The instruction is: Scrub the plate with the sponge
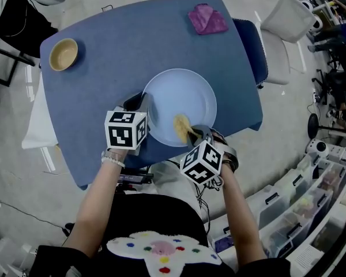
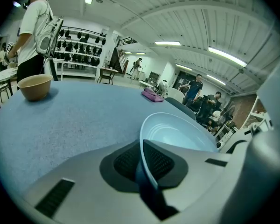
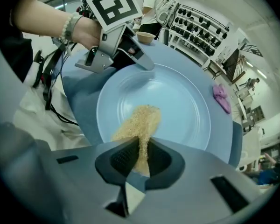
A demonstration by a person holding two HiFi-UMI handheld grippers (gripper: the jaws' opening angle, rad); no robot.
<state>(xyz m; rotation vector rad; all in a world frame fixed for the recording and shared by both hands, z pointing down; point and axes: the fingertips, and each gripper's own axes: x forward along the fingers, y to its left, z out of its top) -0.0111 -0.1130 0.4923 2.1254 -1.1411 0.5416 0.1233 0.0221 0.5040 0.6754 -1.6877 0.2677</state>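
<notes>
**Plate gripped at the rim, sponge resting on its near part**

The light blue plate (image 1: 181,91) lies on the blue table (image 1: 132,39), close to the near edge and a little right of the middle. The left gripper (image 1: 139,103) reaches it from the near left. Its jaws are nearly together and clamp the left rim of the plate, one pad on the inner side of the rim and one on the outer side. In the left gripper view the plate seems a little raised on this side, but the wide lens makes it hard to be sure.

The right gripper (image 1: 197,133) points steeply down at the near part of the plate. Its jaws are closed on a yellow sponge (image 3: 139,122), which is squeezed thin between the pads. The free end of the sponge lies on the inside of the plate, between the middle and the near rim.

On the far left of the table stands a tan bowl (image 1: 64,54). A pink cloth (image 1: 207,19) lies at the far right, well apart from the plate
</notes>
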